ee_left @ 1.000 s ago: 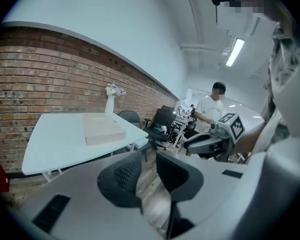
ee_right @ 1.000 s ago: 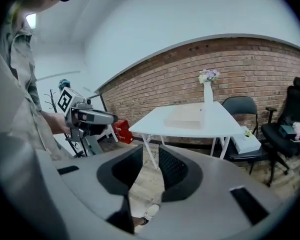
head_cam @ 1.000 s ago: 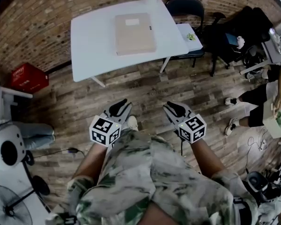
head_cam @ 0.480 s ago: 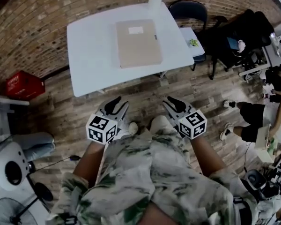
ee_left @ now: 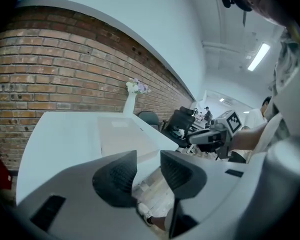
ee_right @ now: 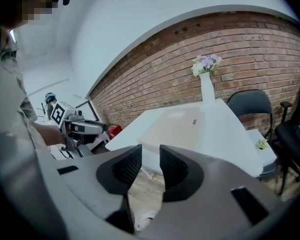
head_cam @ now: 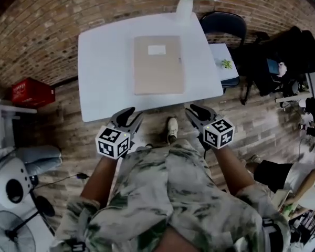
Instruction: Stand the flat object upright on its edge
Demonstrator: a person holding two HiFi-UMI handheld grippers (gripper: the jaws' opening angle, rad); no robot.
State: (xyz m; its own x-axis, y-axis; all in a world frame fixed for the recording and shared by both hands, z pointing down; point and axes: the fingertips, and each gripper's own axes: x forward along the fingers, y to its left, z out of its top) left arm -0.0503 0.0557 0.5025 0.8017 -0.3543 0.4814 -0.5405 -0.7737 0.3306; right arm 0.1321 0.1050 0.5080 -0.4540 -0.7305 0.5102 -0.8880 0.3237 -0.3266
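Jaws of the left gripper [head_cam: 129, 115] stood partly apart, having just been opening, with nothing between them; past the gap only the floor [head_cam: 163, 114] and the table's near edge showed. The right gripper [head_cam: 193, 110] matched it: its jaws, which had also just been opening, were partly apart and empty.

Both grippers hung over the floor, just short of the near edge of the white table [head_cam: 102, 62], touching nothing. They sat side by side with a gap between them, each pointing forward at the table and tilted somewhat downward, marker cubes on top, forearms reaching out from the body.

The folder [head_cam: 158, 64], tan and flat, lay face down on the tabletop, ahead of both grippers and roughly in line with the gap between them. Its long axis ran away from the person toward the brick wall [head_cam: 42, 30], so a short edge faced the grippers, near the table's front edge. Neither gripper was plainly nearer; the left lined up just outside the folder's left long edge, the right just outside its right one. A vase [head_cam: 185, 7] stood beyond the folder's far end, well clear.
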